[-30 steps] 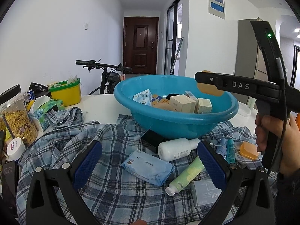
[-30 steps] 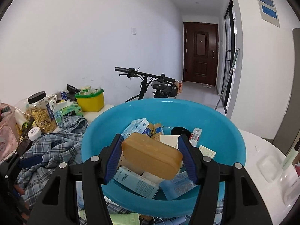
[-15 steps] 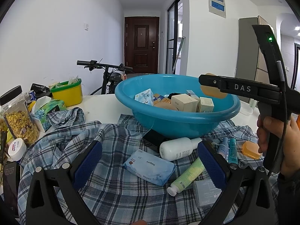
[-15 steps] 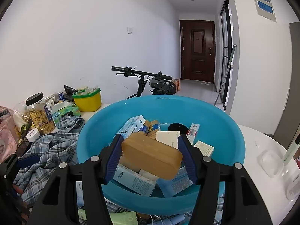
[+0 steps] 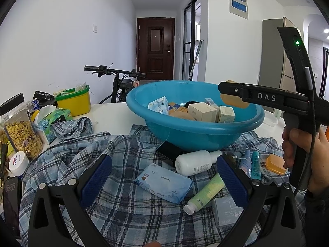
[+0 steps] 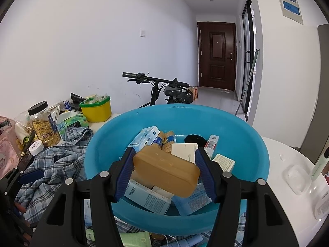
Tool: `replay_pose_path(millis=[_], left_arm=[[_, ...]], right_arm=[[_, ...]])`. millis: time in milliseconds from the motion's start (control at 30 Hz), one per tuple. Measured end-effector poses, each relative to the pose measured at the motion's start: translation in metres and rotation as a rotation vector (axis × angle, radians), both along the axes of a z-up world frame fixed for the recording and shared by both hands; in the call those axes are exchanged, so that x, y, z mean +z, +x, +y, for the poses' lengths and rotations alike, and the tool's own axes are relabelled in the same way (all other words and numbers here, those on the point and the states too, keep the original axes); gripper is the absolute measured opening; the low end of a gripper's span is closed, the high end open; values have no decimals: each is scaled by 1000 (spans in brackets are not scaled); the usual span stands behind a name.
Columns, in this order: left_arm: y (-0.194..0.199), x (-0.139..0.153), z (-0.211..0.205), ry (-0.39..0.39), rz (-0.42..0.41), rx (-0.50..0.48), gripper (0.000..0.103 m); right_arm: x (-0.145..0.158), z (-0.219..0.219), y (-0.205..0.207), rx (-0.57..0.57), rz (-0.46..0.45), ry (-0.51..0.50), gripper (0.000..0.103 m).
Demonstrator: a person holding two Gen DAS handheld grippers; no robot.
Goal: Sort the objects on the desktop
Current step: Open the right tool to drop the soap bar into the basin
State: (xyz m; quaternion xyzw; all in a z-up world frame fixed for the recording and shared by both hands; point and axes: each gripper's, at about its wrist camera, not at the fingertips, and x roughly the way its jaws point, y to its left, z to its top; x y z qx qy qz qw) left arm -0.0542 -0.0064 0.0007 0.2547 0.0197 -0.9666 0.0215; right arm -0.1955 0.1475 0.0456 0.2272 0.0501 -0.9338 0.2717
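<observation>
My right gripper [image 6: 164, 171] is shut on a tan soap box [image 6: 166, 173] and holds it over the blue basin [image 6: 98, 144], which holds several small boxes. In the left wrist view the right gripper [image 5: 224, 91] hovers above the basin's [image 5: 185, 138] right rim with the soap box [image 5: 233, 103]. My left gripper [image 5: 163, 182] is open and empty, low over the plaid shirt [image 5: 127, 210], above a blue wipes pack [image 5: 163, 182], a white bottle [image 5: 195, 163] and a green tube [image 5: 205, 194].
A cereal jar [image 5: 18, 127], white tub [image 5: 18, 161], tissue pack [image 5: 55, 119] and yellow bin [image 5: 74, 101] stand at left. An orange soap box [image 5: 275, 164], small tubes [image 5: 251, 164] and grey box [image 5: 226, 212] lie at right. A clear dish [image 6: 296, 177] sits right of the basin.
The right gripper has lowered slightly with the tan soap box over the basin. The left gripper has barely moved.
</observation>
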Motion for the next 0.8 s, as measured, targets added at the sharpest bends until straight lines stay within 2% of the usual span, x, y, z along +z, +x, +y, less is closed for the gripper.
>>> replay_pose_path(millis=[367, 400, 467, 633, 800], left_arm=[[0, 0, 0, -3, 0, -1, 103], [0, 0, 1, -3, 2, -2, 103], [0, 0, 1, 1, 3, -5, 103], [1, 0, 0, 1, 4, -3, 103], [1, 1, 1, -1, 4, -5, 103]], right_arm=[[-1, 0, 0, -2, 1, 3, 59], [-1, 0, 0, -5, -1, 4, 62], [-2, -1, -1, -10, -13, 5, 102], [2, -2, 6, -14, 26, -1, 103], [3, -4, 8, -11, 24, 1, 103]])
